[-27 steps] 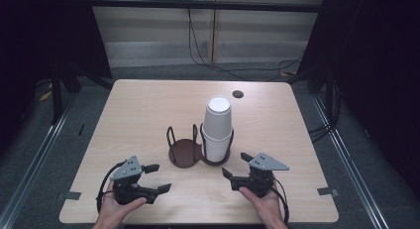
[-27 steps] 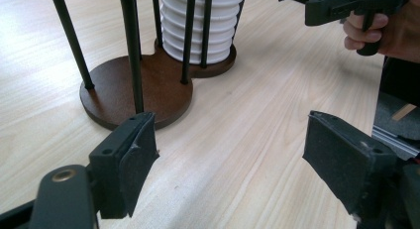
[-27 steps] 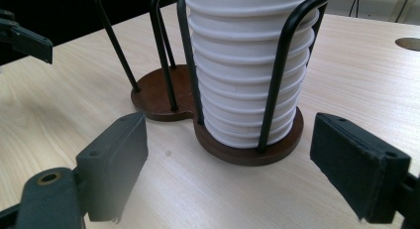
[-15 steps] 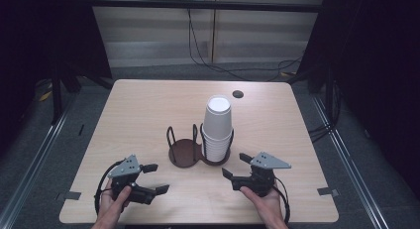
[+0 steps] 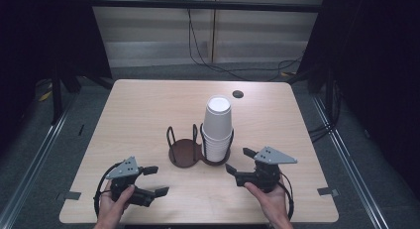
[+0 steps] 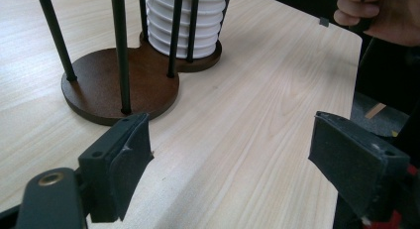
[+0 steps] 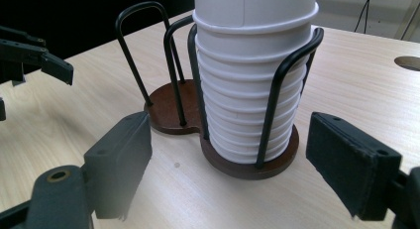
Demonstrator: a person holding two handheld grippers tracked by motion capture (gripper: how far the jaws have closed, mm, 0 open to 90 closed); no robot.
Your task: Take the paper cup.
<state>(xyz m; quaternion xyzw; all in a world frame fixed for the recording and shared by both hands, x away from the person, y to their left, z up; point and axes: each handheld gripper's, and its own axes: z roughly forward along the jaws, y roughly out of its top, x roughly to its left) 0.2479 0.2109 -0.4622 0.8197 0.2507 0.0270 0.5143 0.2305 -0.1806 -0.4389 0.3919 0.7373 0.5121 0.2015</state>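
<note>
A brown wooden cup holder (image 5: 184, 153) with black wire loops stands mid-table. Its left ring is empty; its right ring holds a tall stack of white paper cups (image 5: 218, 126). My left gripper (image 5: 156, 180) rests low at the front left, open and empty, aimed toward the holder. My right gripper (image 5: 237, 159) sits open just right of the stack, nothing between its jaws. In the left gripper view the open left gripper (image 6: 237, 164) faces the empty base (image 6: 119, 85) and the cups (image 6: 185, 26). In the right gripper view the right gripper (image 7: 233, 159) frames the stack (image 7: 252, 65).
The light wooden table (image 5: 148, 110) has a small dark round hole (image 5: 237, 94) near its far edge. Dark floor, rails and cables surround the table. The hand holding the right gripper (image 6: 381, 16) appears at the top right of the left gripper view.
</note>
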